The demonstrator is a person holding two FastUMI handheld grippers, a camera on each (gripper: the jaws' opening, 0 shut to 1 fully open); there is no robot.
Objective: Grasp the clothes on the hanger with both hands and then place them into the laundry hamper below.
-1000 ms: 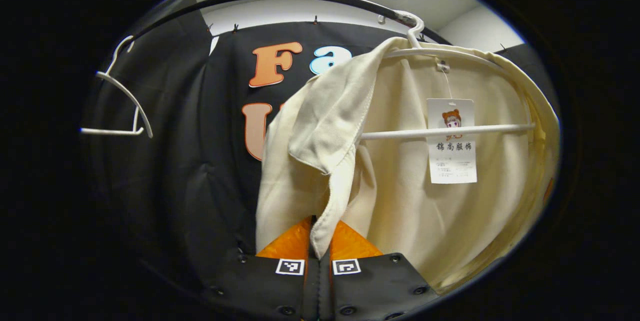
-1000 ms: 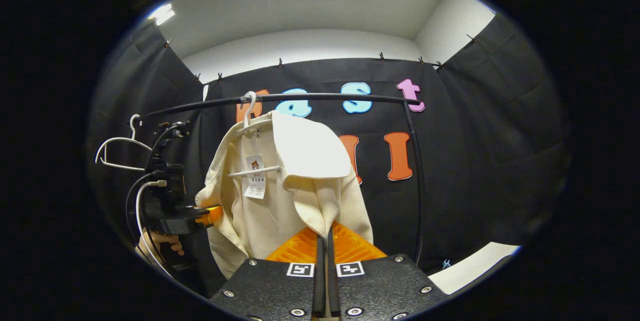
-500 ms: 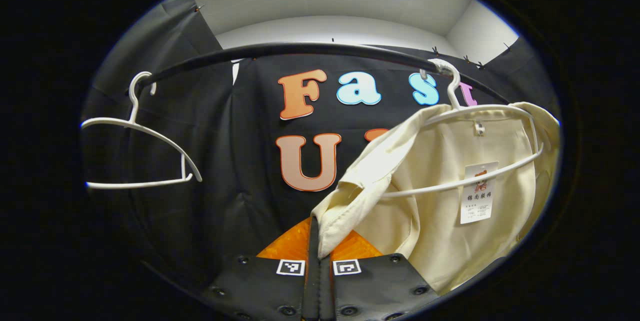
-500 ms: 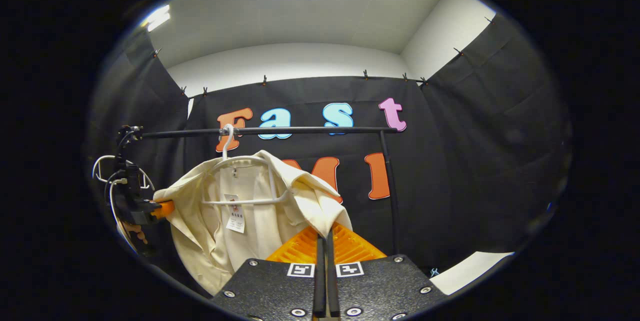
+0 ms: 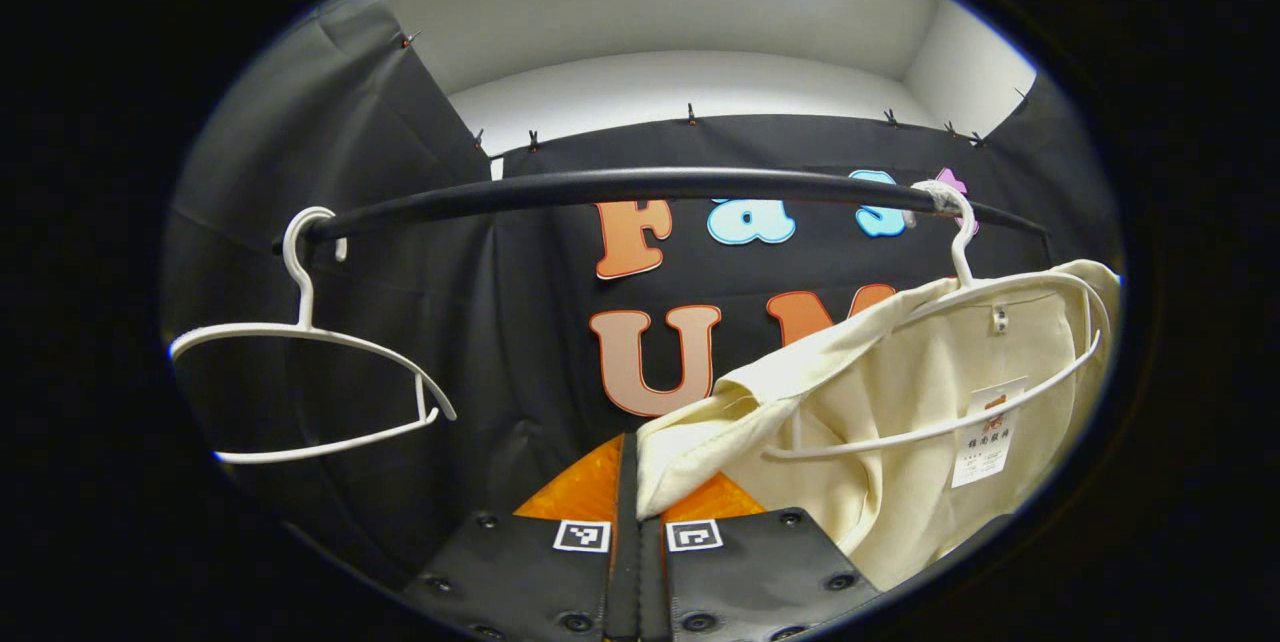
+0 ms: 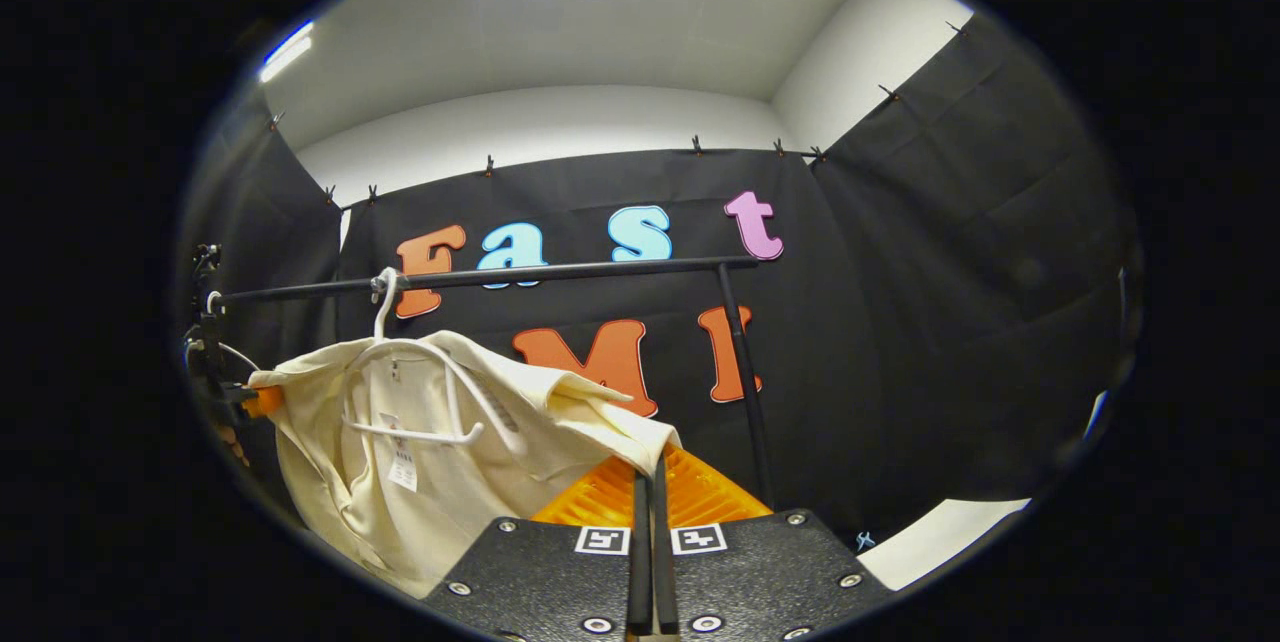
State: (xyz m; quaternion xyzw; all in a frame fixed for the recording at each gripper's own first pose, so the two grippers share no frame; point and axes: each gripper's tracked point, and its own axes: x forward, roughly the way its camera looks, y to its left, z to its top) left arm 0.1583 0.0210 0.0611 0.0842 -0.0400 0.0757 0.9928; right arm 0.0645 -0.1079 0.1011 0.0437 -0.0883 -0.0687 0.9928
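Note:
A cream garment (image 5: 900, 422) drapes over a white hanger (image 5: 960, 422) hooked on the black rail (image 5: 640, 187). In the left gripper view my left gripper (image 5: 638, 492) is shut on the garment's left shoulder edge, which stretches up to the right toward the hanger. In the right gripper view the same garment (image 6: 430, 462) is spread out between the two grippers, and my right gripper (image 6: 650, 467) is shut on its right shoulder edge. The left gripper (image 6: 235, 402) shows there at the garment's far left end. A paper tag (image 5: 985, 447) dangles inside the garment.
An empty white hanger (image 5: 310, 372) hangs at the rail's left end. The rail's upright post (image 6: 745, 392) stands right of the garment. Black cloth walls enclose the booth, with a white floor patch (image 6: 940, 532) at lower right.
Both grippers have pulled back and apart with the garment's shoulders held. The garment is now stretched wider and flatter off the hanger, and the rail and hangers sit lower in both views.

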